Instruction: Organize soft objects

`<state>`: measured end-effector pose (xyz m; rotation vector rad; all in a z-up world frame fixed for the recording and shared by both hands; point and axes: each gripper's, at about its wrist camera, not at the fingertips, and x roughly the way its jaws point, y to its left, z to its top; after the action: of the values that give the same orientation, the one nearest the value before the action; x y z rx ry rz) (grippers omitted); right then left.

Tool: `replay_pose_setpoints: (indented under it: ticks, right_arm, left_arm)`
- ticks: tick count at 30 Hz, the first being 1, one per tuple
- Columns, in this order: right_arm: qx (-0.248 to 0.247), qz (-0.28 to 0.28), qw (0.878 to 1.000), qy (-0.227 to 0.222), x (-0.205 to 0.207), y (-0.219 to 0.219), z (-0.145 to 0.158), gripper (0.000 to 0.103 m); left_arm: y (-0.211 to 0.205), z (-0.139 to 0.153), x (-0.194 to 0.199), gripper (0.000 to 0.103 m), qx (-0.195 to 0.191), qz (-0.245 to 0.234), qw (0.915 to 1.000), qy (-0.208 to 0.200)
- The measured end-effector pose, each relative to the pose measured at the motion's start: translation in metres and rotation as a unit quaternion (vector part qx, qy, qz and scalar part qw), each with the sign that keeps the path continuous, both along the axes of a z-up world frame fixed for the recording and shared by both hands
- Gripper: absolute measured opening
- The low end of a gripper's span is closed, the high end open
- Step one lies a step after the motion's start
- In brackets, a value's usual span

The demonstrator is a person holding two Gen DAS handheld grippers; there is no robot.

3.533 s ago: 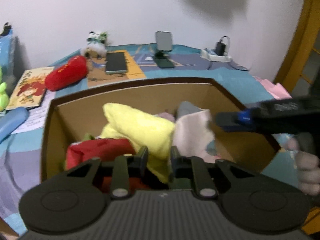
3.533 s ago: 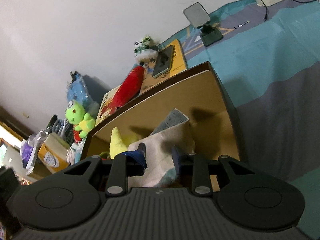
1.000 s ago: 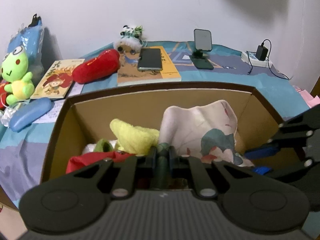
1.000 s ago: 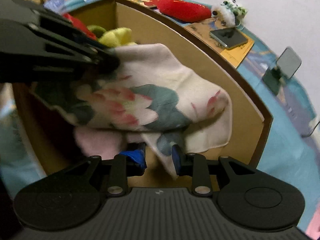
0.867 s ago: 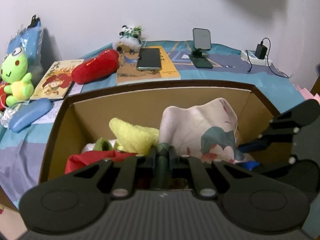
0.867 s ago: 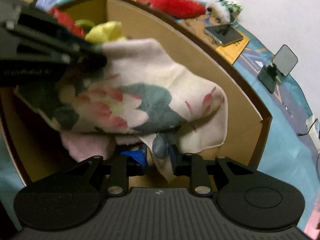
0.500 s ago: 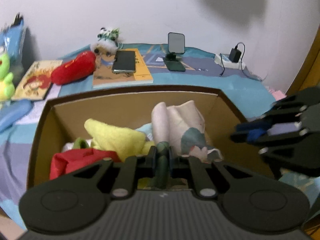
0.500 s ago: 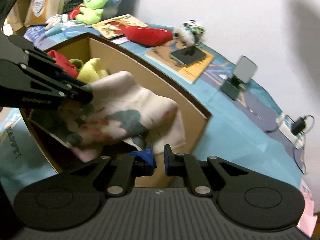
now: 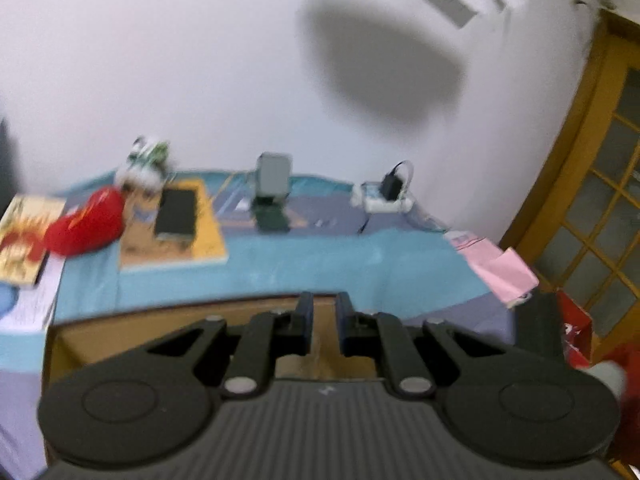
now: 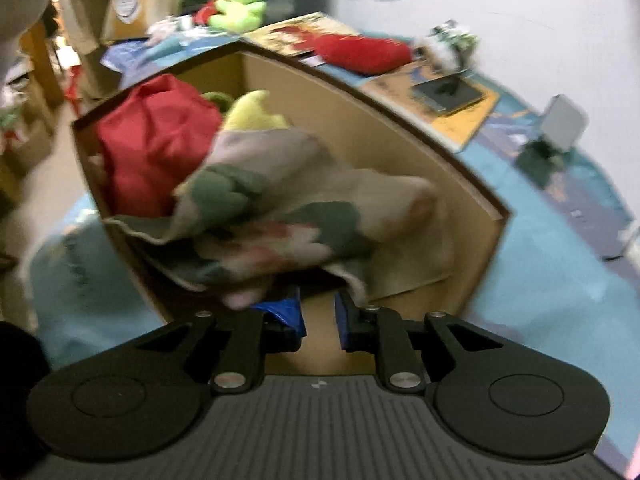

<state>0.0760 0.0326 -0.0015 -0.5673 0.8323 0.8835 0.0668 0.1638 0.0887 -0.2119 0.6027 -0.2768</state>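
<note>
Floral cloth (image 10: 304, 216) lies in cardboard box (image 10: 472, 200); both jaws empty.

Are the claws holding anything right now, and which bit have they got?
Nothing is held. The left claw and the right claw are both shut with nothing between their tips. The flowery cloth lies loose in the cardboard box.
</note>
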Motion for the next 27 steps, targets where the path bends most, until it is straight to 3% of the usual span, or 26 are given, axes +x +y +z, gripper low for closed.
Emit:
replay_pose_setpoints:
  ticks: [4,7,8,9,10,11,15,21,24,26,27]
  right_arm:
    - [-0.005,-0.01,1.0,0.006,0.003,0.003,-0.007,0.0]
    - [-0.019,-0.03,0.999,-0.033,0.0,-0.001,-0.009,0.001]
    - [-0.02,-0.027,0.999,-0.04,-0.001,-0.002,-0.009,0.002]
    - [-0.022,-0.02,0.999,-0.041,-0.002,-0.003,-0.01,0.002]
    - [-0.024,-0.015,0.999,-0.045,-0.003,-0.002,-0.01,0.002]
    - [-0.03,-0.008,0.998,-0.053,-0.004,0.0,-0.01,0.002]
    - [-0.063,0.012,0.995,-0.083,-0.002,0.008,-0.015,0.003]
    - [-0.086,0.04,0.992,-0.077,0.009,0.016,-0.025,0.004]
    - [-0.088,0.042,0.994,-0.054,0.018,0.022,-0.028,0.004]
    - [-0.084,0.036,0.994,-0.057,0.025,0.025,-0.032,0.002]
    - [-0.077,0.029,0.995,-0.056,0.028,0.025,-0.033,0.0]
  left_arm:
    - [-0.021,0.017,0.008,0.01,0.029,-0.016,0.9991,-0.024]
    - [-0.022,0.007,0.006,0.012,0.04,-0.021,0.999,0.0]
    - [-0.019,0.001,0.003,0.016,0.05,-0.017,0.9986,0.011]
    - [-0.015,-0.008,-0.002,0.043,0.064,-0.006,0.9977,0.022]
    - [-0.01,-0.014,-0.007,0.056,0.072,-0.001,0.9969,0.03]
    - [-0.006,-0.019,-0.013,0.059,0.07,-0.002,0.9967,0.04]
    - [0.002,-0.035,-0.033,0.059,0.062,0.01,0.9962,0.06]
    - [-0.014,-0.05,-0.044,0.063,0.085,0.012,0.993,0.081]
    - [-0.018,-0.063,-0.041,0.063,0.108,0.029,0.9888,0.098]
    - [-0.013,-0.072,-0.035,0.063,0.102,0.044,0.9868,0.118]
    - [-0.011,-0.077,-0.031,0.051,0.095,0.049,0.9861,0.127]
